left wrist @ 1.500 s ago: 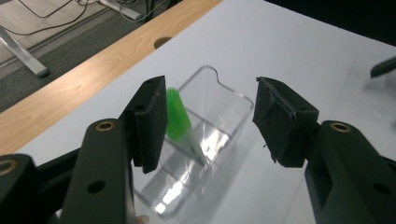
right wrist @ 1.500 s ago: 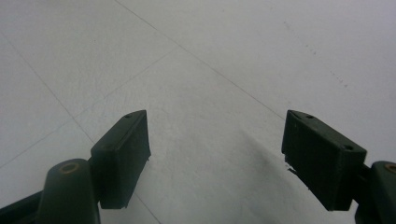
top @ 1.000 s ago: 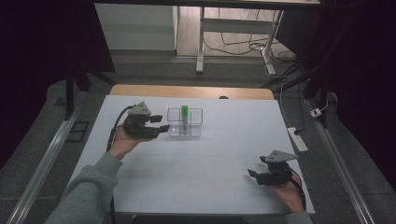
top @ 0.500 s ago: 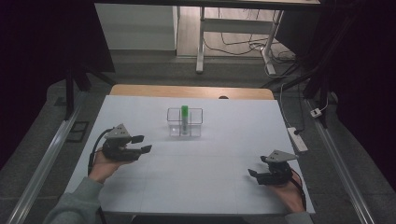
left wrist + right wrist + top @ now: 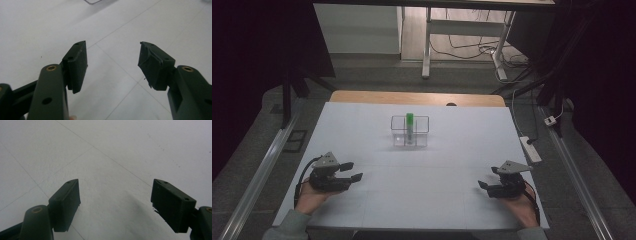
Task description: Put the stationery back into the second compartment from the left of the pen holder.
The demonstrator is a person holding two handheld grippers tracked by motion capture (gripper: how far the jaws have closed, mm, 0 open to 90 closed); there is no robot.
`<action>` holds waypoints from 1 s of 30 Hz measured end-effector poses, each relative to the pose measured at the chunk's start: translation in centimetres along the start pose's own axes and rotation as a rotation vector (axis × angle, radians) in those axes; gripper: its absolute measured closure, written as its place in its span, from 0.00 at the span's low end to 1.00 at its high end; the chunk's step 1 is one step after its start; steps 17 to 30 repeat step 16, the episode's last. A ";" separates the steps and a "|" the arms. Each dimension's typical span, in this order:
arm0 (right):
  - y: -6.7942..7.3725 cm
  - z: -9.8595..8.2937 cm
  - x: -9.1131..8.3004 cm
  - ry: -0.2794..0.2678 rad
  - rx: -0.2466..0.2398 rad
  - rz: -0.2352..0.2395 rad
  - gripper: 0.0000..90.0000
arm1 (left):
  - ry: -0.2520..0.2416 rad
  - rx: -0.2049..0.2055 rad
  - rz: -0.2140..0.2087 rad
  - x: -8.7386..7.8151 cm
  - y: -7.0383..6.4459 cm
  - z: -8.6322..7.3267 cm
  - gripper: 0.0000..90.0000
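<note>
Table [image 5: 422,200]: lying white and flat under both hands
Clear rack [image 5: 410,131]: sitting mid-table toward the far edge, well apart from both grippers
Green tube [image 5: 410,125]: standing upright inside the rack
Left gripper [image 5: 352,171]: resting near the left front corner, jaws gaping wide, gripping nothing
Right gripper [image 5: 486,183]: resting near the right front corner, jaws spread wide, gripping nothing
</note>
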State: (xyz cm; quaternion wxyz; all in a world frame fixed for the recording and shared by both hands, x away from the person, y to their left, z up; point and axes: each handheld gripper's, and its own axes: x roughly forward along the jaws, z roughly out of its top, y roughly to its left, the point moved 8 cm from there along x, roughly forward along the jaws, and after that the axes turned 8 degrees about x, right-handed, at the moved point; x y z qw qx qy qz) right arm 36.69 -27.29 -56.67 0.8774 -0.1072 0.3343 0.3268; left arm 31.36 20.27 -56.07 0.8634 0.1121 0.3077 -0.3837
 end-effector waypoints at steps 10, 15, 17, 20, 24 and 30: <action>0.0 0.2 -0.1 -0.014 -0.002 -0.002 0.26 | 0.009 0.001 0.000 0.4 0.0 -0.5 0.44; 0.0 0.2 -0.2 -0.014 -0.005 -0.005 0.26 | 0.013 -0.005 0.005 0.5 0.0 -0.7 0.43; 0.0 0.2 -0.2 -0.015 -0.006 -0.004 0.26 | 0.016 -0.004 0.009 0.5 0.1 -0.8 0.42; 0.0 0.2 -0.2 -0.015 -0.006 -0.004 0.26 | 0.016 -0.004 0.009 0.5 0.1 -0.8 0.42; 0.0 0.2 -0.2 -0.015 -0.006 -0.004 0.26 | 0.016 -0.004 0.009 0.5 0.1 -0.8 0.42; 0.0 0.2 -0.2 -0.015 -0.006 -0.004 0.26 | 0.016 -0.004 0.009 0.5 0.1 -0.8 0.42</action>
